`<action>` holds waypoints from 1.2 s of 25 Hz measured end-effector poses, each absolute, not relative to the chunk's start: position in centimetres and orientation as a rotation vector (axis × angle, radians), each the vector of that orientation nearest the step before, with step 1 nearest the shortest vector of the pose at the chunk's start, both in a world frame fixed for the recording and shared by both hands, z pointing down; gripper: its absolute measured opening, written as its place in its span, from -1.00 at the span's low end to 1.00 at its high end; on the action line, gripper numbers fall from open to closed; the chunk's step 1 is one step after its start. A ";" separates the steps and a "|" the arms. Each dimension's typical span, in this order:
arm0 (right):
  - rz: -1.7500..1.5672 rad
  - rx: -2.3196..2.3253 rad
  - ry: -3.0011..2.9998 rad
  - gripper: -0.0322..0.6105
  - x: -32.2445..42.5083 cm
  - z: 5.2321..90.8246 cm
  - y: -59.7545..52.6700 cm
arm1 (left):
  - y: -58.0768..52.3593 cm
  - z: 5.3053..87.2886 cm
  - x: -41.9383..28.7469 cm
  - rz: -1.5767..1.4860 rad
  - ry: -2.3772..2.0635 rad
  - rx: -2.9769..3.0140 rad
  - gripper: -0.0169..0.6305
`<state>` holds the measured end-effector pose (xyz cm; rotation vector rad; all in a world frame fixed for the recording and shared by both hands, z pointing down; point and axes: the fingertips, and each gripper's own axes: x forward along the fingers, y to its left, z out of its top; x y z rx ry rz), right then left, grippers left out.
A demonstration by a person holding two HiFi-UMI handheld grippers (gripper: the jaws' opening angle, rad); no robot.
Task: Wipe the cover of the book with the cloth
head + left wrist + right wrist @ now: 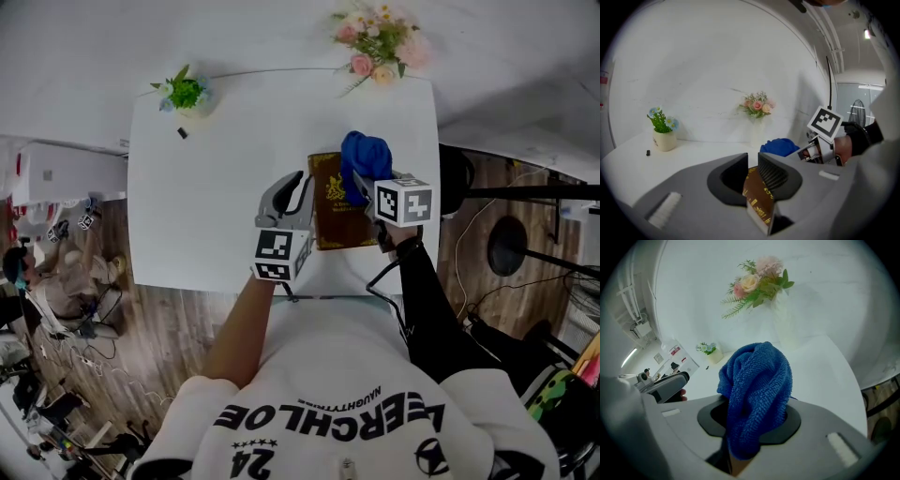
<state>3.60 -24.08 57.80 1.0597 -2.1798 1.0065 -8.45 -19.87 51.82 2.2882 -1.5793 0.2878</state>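
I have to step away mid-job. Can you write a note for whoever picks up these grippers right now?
Left gripper: shut on the left edge of the book, which lies on the white table.
Right gripper: shut on the bunched blue cloth, at the cover's far end.
Done: book and cloth are both gripped.
Left: wipe the cover. How much is already wiped can't be told.

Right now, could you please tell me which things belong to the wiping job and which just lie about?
In the job: book, gripped by left claw; blue cloth, gripped by right claw.
Lying about: potted plant, flower bouquet, small black object.
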 end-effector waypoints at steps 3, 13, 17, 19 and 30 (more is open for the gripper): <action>1.013 1.113 -2.162 -0.53 5.9 57.9 -24.6 | -19.8 51.5 -8.0 0.291 -1.586 2.294 -0.60; 0.992 1.178 -2.173 -0.53 8.8 56.9 -25.2 | -19.8 50.6 -7.6 0.300 -1.619 2.304 -0.60; 0.974 1.114 -2.272 -0.53 6.1 54.3 -24.9 | -19.6 50.3 -8.4 0.306 -1.639 2.290 -0.60; 0.964 1.053 -2.307 -0.53 4.1 53.6 -24.2 | -19.3 50.4 -8.9 0.306 -1.654 2.275 -0.60; 1.055 0.722 -2.262 -0.53 -4.3 57.5 -18.4 | -17.9 50.1 -11.3 0.285 -1.720 2.230 -0.60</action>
